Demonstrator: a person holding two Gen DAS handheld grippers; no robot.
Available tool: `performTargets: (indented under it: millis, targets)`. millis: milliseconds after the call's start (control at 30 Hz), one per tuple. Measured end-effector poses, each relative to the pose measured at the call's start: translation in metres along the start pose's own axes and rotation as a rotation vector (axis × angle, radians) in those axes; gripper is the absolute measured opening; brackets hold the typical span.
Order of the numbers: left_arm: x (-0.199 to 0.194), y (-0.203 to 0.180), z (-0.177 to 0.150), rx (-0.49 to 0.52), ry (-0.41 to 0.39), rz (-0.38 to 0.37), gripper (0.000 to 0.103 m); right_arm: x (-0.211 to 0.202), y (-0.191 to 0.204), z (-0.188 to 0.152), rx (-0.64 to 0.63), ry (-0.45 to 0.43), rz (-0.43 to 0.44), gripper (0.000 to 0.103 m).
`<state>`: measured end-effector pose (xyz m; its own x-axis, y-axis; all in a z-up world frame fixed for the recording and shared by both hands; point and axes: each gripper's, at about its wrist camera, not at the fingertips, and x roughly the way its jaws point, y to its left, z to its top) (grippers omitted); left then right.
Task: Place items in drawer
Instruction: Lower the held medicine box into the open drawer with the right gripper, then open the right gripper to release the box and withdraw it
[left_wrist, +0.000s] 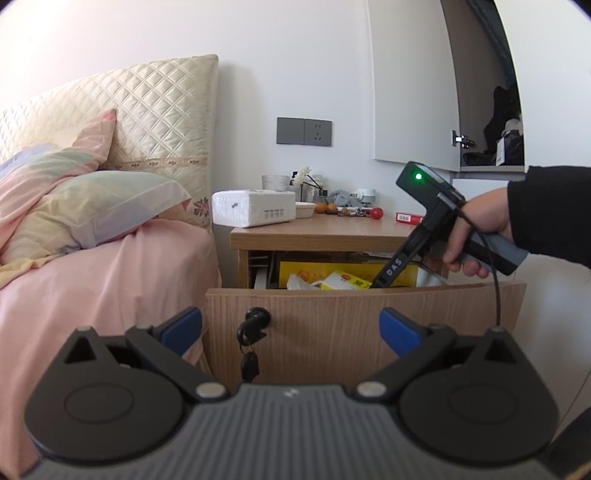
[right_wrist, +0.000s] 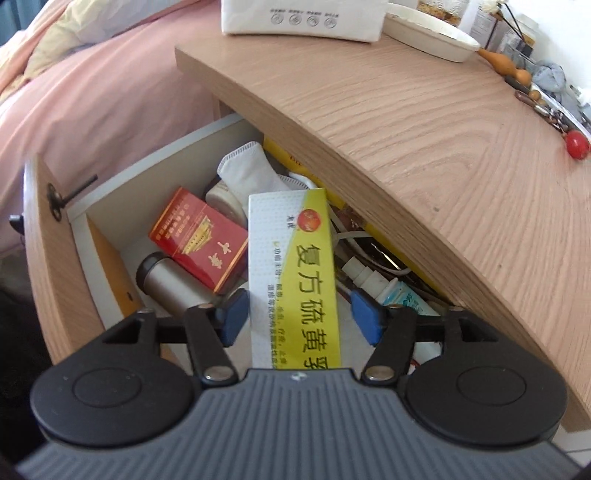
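The right gripper (right_wrist: 297, 315) has its blue pads spread apart, the yellow-and-white box (right_wrist: 293, 273) lying between them untouched, long axis running straight ahead into the open drawer (right_wrist: 55, 258). The left gripper (left_wrist: 290, 326), also spread wide and empty, hangs outside the drawer front, farther from the box.

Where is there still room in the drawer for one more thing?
A bare patch shows at the drawer's front left corner, between the silver cylinder and the side wall. The middle holds the red box and yellow box; the right is crowded with cables and a tube.
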<state>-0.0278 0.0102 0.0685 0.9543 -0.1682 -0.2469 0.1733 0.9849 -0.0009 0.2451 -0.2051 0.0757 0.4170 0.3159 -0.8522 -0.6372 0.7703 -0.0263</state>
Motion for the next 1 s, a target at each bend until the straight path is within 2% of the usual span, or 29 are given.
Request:
performTargets:
  millis: [100,333,667,1000]
  targets:
    - [-0.001,-0.001,0.0,0.0,-0.002,-0.003,0.103,-0.011,0.004,-0.002,0.018,-0.029,-0.016,0.085]
    - [-0.002,-0.002,0.0,0.001,-0.001,-0.005,0.103,-0.037,0.011,-0.008,0.056,-0.089,-0.036,0.088]
    - [-0.005,-0.006,0.0,0.004,-0.006,-0.013,0.103,-0.098,0.028,-0.034,0.18,-0.307,-0.13,0.088]
    - [-0.006,-0.014,-0.003,0.029,-0.004,-0.019,0.103,-0.145,0.065,-0.09,0.291,-0.489,-0.164,0.088]
